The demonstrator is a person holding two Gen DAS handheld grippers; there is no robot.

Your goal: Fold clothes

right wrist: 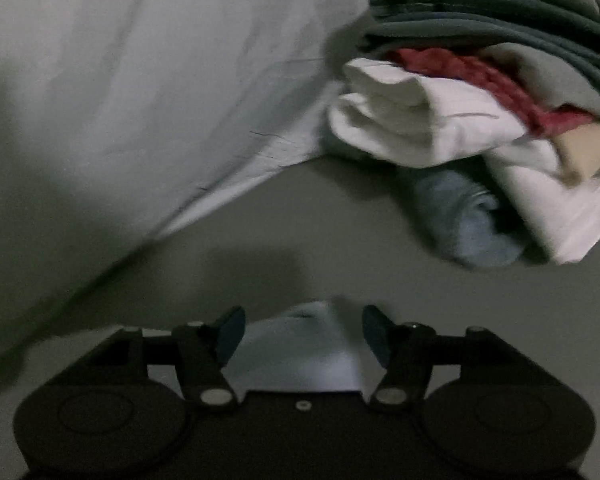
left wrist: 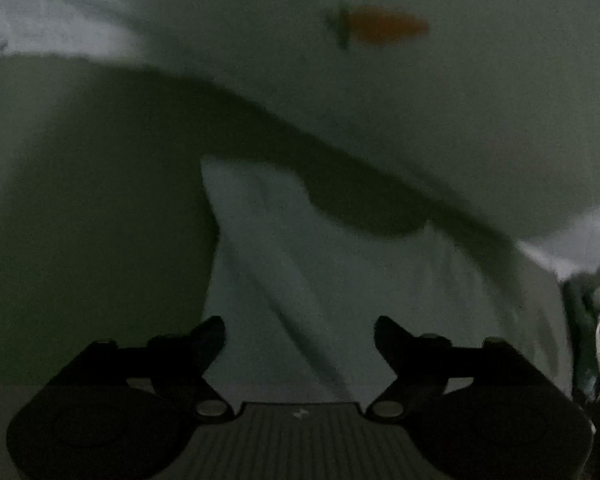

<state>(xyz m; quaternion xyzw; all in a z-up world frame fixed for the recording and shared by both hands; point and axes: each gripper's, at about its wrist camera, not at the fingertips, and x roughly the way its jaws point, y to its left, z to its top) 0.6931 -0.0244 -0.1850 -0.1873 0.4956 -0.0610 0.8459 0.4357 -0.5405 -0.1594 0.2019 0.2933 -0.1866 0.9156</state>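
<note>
Pale garment [left wrist: 340, 280] fills the gap between the parted left tongs [left wrist: 300, 332], which point forward over it, gripping nothing. Right tongs [right wrist: 303, 326] also gape, a white cloth corner [right wrist: 300, 344] between them; beyond sits a folded pile [right wrist: 480, 112] on the counter [right wrist: 300, 208].

The left wrist camera is sitting behind the left gripper [left wrist: 300, 334], whose fingers are filling the frame's bottom, and is looking steeply down, very near a pale garment [left wrist: 340, 272] with a carrot print [left wrist: 384, 26] at the upper right. The right wrist camera is looking along the right gripper [right wrist: 303, 334] from low over the grey surface [right wrist: 340, 220], facing a stack of folded clothes [right wrist: 480, 92] in the upper right. Both views are sharing pale cloth [right wrist: 120, 100], spreading across the right view's upper left.
</note>
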